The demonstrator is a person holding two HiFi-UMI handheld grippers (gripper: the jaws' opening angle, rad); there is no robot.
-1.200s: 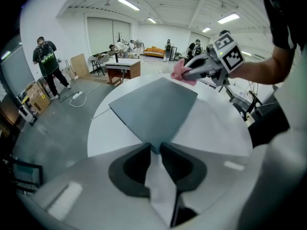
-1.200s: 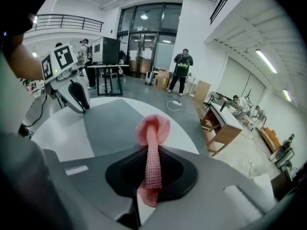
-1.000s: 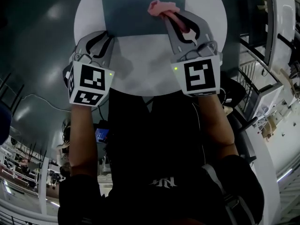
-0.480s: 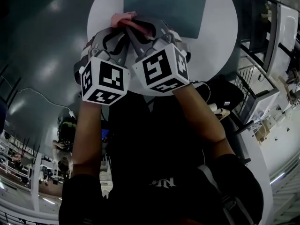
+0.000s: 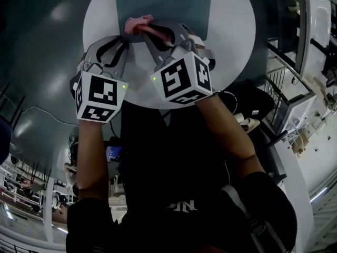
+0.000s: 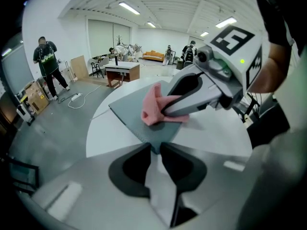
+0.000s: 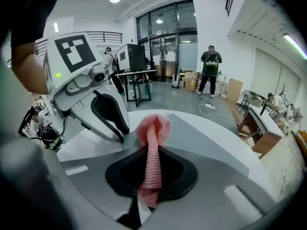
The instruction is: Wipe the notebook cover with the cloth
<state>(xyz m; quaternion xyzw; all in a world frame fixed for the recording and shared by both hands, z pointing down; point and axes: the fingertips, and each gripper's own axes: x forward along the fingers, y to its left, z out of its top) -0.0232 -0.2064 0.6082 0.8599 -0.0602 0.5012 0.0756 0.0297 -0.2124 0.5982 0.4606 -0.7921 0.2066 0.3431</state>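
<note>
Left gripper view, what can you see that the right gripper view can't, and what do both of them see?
Only the left gripper view shows the right hand-held gripper from outside and an orange sofa far back. Only the right gripper view shows the left hand-held gripper from outside, tall glass doors, and the pink knitted cloth pinched between the right one's jaws. Both show that cloth on the flat grey notebook, on the round white table.

Pink cloth (image 5: 138,24) is held by right gripper (image 5: 152,31) on the near-left corner of the notebook (image 5: 174,7). Left gripper (image 5: 122,40) is set just beside, tips at that corner. Notebook is laid flat on round white table (image 5: 231,62).
</note>
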